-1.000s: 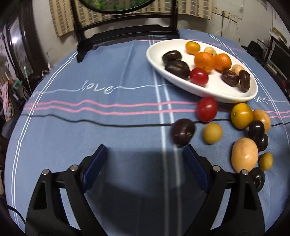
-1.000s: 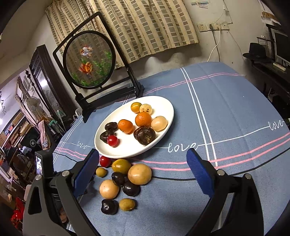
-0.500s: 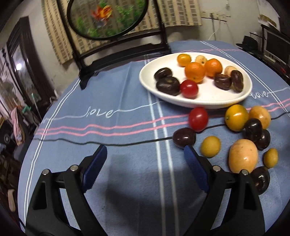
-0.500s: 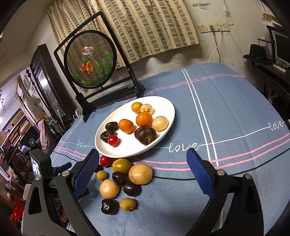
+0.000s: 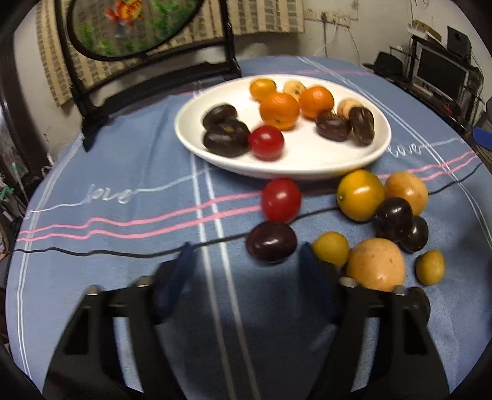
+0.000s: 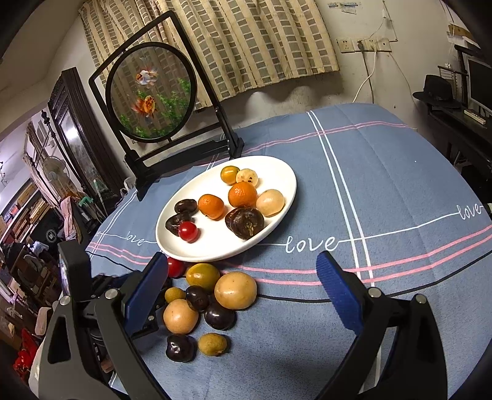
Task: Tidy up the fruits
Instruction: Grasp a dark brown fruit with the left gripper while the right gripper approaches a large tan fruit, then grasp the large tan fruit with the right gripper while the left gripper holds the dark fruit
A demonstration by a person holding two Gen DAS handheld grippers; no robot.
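Note:
A white oval plate (image 5: pixel 307 160) (image 6: pixel 276 190) holds oranges, dark fruits and a red tomato. Loose fruits lie on the blue cloth in front of it: a red tomato (image 5: pixel 280 200), a dark plum (image 5: pixel 271 242), a yellow-orange fruit (image 5: pixel 360 195), a tan round fruit (image 5: pixel 375 264) (image 6: pixel 235 290) and several small ones. My left gripper (image 5: pixel 246 264) is open and empty, low over the cloth, with the dark plum just ahead between its fingertips. My right gripper (image 6: pixel 240 277) is open and empty above the loose fruits; the left gripper's body (image 6: pixel 73 267) shows at its left.
A black stand with a round goldfish screen (image 6: pixel 150 92) stands behind the plate (image 5: pixel 129 27). The round table's cloth (image 6: pixel 384 190) is blue with white and pink lines. Furniture and a monitor (image 5: pixel 442 74) are at the right, clutter at the left.
My left gripper has moved forward and right toward the dark plum, and its jaws have narrowed somewhat. The right gripper has barely moved.

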